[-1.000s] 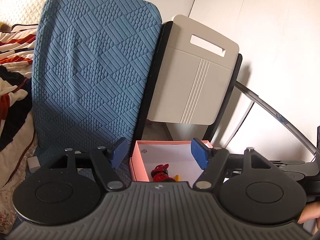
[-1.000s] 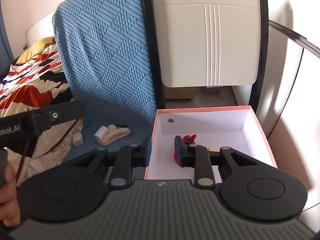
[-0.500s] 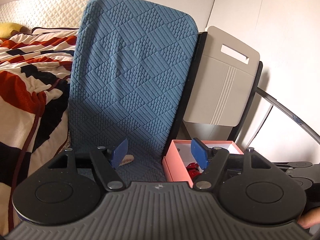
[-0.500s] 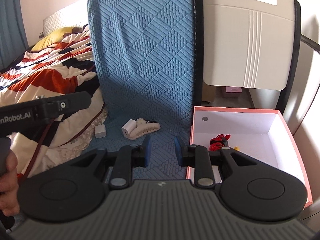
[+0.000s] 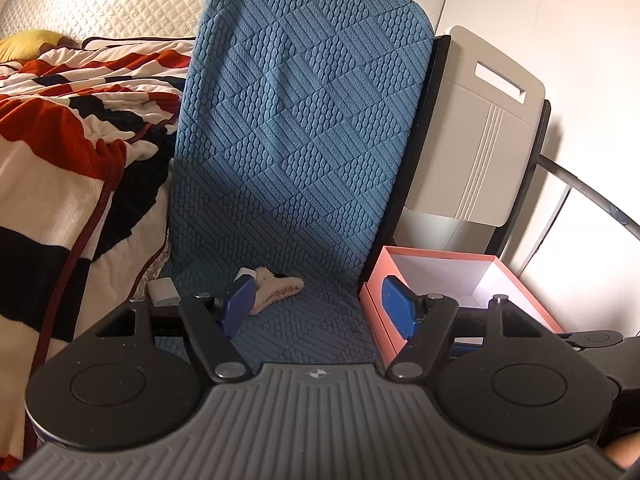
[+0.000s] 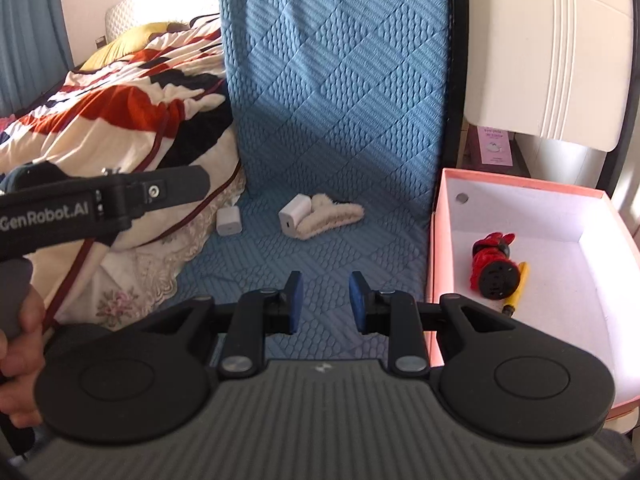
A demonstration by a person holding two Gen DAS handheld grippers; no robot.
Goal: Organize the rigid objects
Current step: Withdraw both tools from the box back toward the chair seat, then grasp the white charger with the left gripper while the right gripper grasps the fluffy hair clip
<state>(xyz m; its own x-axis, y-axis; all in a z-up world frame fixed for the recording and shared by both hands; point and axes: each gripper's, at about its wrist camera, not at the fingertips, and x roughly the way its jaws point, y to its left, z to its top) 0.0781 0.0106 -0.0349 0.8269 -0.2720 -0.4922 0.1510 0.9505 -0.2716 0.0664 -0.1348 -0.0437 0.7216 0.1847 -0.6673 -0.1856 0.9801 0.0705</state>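
- Blanket: the striped red, black and cream bedding fills the left side of both views; a second ago it showed only as a strip at the left edge of the left wrist view.
- Left gripper: jaws spread wide with nothing between them, released, the same gap as a second ago. In the right wrist view its black body crosses the left side, with a hand on the grip below it.
- Small charger: a white block on the blue cover, just beside the blanket's lace edge.
- Charger: a second white block, touching the fluffy clip that lies on its right. Both sit ahead of the left gripper's left finger in the left wrist view; a second ago that view was aimed at the box and did not show them.
- Cover: blue quilted fabric over the seat and back, now the centre of both views.
- Right gripper: jaws narrowly apart and empty over the bare cover; a second ago they hung over the box, in front of the red toy.
- Box: pink outside, white inside, now off to the right. In it lie the red toy and, touching it on the right, a yellow stick.
- Panel: cream, upright behind the box.
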